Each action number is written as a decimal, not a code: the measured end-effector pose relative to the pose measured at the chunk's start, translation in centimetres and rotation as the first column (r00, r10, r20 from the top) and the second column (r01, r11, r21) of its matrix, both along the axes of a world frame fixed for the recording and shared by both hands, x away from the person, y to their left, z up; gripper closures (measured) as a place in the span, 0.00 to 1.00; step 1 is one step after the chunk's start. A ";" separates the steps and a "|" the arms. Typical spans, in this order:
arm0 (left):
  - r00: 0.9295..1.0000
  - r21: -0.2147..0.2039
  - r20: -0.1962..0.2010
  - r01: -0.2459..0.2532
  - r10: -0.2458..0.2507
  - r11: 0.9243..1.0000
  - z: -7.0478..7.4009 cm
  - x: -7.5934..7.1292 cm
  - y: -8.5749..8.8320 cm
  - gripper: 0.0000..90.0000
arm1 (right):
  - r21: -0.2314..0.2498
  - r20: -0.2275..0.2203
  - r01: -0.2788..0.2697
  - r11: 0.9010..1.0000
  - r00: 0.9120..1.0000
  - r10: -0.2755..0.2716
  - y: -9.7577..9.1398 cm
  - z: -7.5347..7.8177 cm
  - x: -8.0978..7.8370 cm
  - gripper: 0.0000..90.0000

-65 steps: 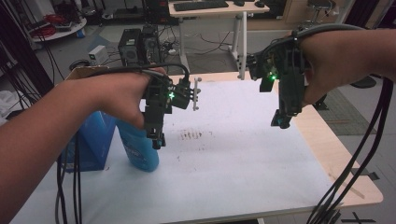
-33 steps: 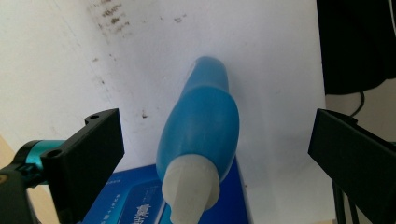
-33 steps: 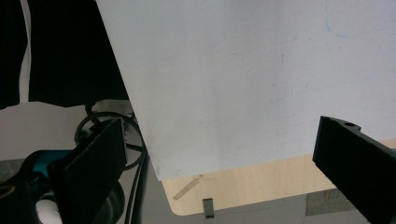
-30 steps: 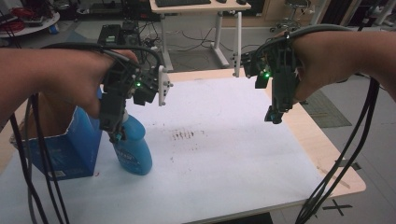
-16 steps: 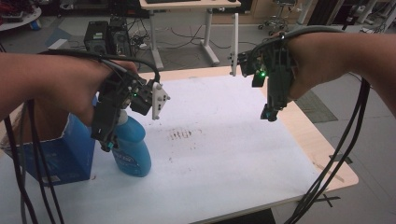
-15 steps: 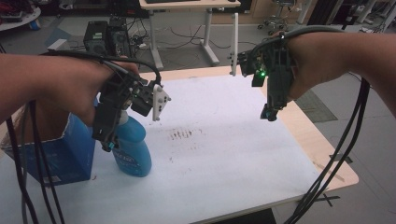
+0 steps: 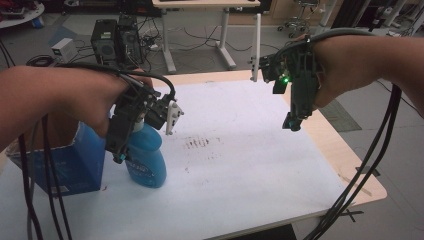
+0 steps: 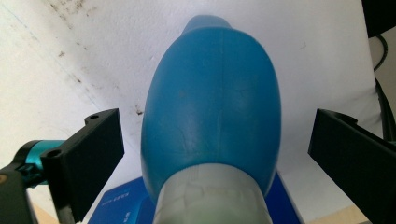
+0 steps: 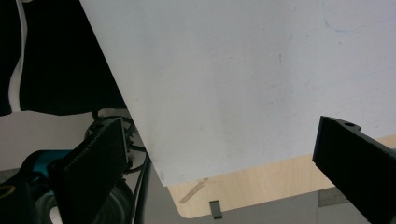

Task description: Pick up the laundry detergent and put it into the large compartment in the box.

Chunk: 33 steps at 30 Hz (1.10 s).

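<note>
Blue bottle [image 7: 147, 162] stands upright at the left of the white worktop [image 7: 240, 165], just beside a blue carton [image 7: 67, 165] on its left. Dark smudges [image 7: 200, 143] mark the worktop to the bottle's right, near its middle.

Left tool [image 7: 117, 155] is poised over the bottle, pointing down. In the left gripper view its jaws are spread wide, one on each side of the bottle's body [image 8: 212, 107], with clear gaps on both sides; no contact visible. The bottle's grey taped neck [image 8: 212, 200] sits closest to that camera, between the jaw roots. So the bottle's long axis runs roughly along the tool's own axis, directly below it.

Right tool [image 7: 292, 120] hangs well apart, above the worktop's right edge, jaws wide with nothing between them; the right gripper view looks down at bare white surface and the wooden corner [image 9: 261, 191].

Judgement: the left hand is by far the nearer, and the bottle is already framed. Any grasp appears to need only closing, perhaps after settling lower toward the neck. Smooth rounded body may slip.
</note>
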State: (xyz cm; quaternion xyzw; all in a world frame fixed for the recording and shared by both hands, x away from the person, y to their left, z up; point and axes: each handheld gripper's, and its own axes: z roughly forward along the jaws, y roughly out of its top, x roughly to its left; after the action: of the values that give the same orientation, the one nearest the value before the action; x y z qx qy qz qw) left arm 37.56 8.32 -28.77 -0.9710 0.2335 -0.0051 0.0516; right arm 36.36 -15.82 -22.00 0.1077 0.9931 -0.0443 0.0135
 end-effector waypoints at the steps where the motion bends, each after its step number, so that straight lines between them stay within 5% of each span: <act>1: 1.000 -0.003 -0.001 0.000 0.000 1.000 -0.2 0.1 0.0 0.04 | 0.000 0.000 0.000 1.000 1.000 0.000 0.0 0.0 0.0 0.02; 8: 1.000 -0.012 -0.006 -0.013 0.013 1.000 -1.3 0.9 0.3 0.04 | 0.003 0.003 -0.001 1.000 1.000 0.001 0.1 0.1 -0.1 0.02; 27: 1.000 -0.038 -0.024 -0.011 0.010 0.999 -1.0 1.0 0.1 0.07 | 0.007 0.008 0.005 1.000 1.000 -0.005 -0.6 0.3 -0.1 0.02; 33: 0.999 -0.018 -0.034 -0.009 0.008 1.000 -1.0 0.9 -0.1 0.12 | 0.015 0.012 0.003 1.000 1.000 -0.004 -0.7 0.2 -0.1 0.02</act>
State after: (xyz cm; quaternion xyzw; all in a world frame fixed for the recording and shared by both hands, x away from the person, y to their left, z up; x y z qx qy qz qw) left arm 38.42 8.24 -29.80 -0.9723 0.2301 0.0094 0.0388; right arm 36.25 -16.50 -21.80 0.1097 0.9931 -0.0363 0.0184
